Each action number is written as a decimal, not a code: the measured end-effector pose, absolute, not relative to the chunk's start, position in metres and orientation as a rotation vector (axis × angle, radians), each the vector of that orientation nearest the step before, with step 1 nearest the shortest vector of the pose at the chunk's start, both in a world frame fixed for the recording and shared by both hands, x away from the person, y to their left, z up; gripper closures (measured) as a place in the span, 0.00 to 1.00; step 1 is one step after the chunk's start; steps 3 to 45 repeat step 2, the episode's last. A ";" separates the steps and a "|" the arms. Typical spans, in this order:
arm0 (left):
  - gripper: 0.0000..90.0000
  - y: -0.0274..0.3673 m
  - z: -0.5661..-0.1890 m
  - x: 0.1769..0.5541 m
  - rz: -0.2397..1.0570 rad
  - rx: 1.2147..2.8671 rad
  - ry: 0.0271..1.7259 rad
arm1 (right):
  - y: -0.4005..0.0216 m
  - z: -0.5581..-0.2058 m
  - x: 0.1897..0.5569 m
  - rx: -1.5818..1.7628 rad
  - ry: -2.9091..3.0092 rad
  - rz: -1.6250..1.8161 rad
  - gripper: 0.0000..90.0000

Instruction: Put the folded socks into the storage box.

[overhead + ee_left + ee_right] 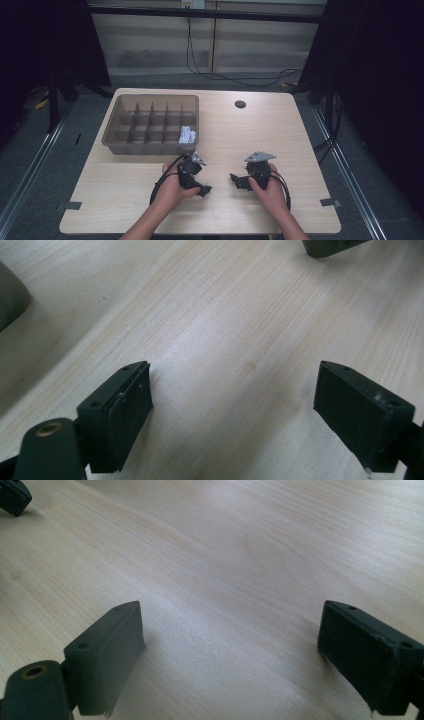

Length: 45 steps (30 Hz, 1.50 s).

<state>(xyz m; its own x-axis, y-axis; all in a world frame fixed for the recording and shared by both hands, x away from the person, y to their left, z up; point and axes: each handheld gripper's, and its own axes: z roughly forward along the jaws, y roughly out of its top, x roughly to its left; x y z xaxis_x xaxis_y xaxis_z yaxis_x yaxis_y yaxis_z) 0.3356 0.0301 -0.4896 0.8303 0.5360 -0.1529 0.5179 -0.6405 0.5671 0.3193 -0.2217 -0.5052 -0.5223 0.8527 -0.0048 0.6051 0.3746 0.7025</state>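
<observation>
The grey plastic divided tray (121, 111) stands on the pale wooden counter (260, 125), beyond the fingers of the left gripper (204, 190) and off to their left, well apart from them; the white bundled item (187, 134) lies in the tray's near right compartment, the part of the tray closest to those fingers, and nothing touches it. Both grippers rest low over the bare counter near the person's edge, each in a hand (172, 187), with the tips turned inward toward each other and a stretch of open wood between them. In the left gripper view the fingers (127, 407) stand wide apart, with only wood grain between them; they hold nothing and press on nothing. In the right gripper view the fingers (107, 650) of the right gripper (235, 180) are spread just as wide over plain wood, gripping nothing. At the top edge of each gripper view a dark tip of the other gripper shows, farther off across the counter. From the right gripper's fingers the tray lies farther still, beyond and to the left.
</observation>
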 end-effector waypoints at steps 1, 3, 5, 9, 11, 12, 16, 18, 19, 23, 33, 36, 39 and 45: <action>0.17 0.031 -0.490 0.336 0.038 2.394 0.764 | -0.222 -0.505 0.319 1.269 2.273 0.930 0.12; 0.17 0.031 -0.490 0.337 0.039 2.396 0.758 | -0.222 -0.505 0.319 1.270 2.273 0.929 0.12; 0.17 0.031 -0.490 0.337 0.039 2.396 0.758 | -0.222 -0.505 0.319 1.270 2.273 0.929 0.12; 0.17 0.031 -0.490 0.337 0.039 2.396 0.758 | -0.222 -0.505 0.319 1.270 2.273 0.929 0.12; 0.17 0.031 -0.490 0.337 0.039 2.396 0.758 | -0.222 -0.505 0.319 1.270 2.273 0.929 0.12; 0.17 0.031 -0.490 0.337 0.039 2.396 0.758 | -0.222 -0.505 0.319 1.270 2.273 0.929 0.12; 0.17 0.031 -0.490 0.337 0.039 2.396 0.758 | -0.222 -0.505 0.319 1.270 2.273 0.929 0.12; 0.17 0.031 -0.490 0.337 0.039 2.396 0.758 | -0.222 -0.505 0.319 1.270 2.273 0.929 0.12; 0.17 0.031 -0.490 0.337 0.039 2.396 0.758 | -0.222 -0.505 0.319 1.270 2.273 0.929 0.12; 0.17 0.031 -0.490 0.337 0.039 2.396 0.758 | -0.222 -0.505 0.319 1.270 2.273 0.929 0.12; 0.17 0.031 -0.490 0.337 0.039 2.396 0.758 | -0.222 -0.505 0.319 1.270 2.273 0.929 0.12; 0.17 0.031 -0.490 0.337 0.039 2.396 0.758 | -0.222 -0.505 0.319 1.270 2.273 0.929 0.12; 0.17 0.031 -0.490 0.337 0.039 2.396 0.758 | -0.222 -0.505 0.319 1.270 2.273 0.929 0.12; 0.17 0.031 -0.490 0.337 0.039 2.396 0.758 | -0.222 -0.505 0.319 1.270 2.273 0.929 0.12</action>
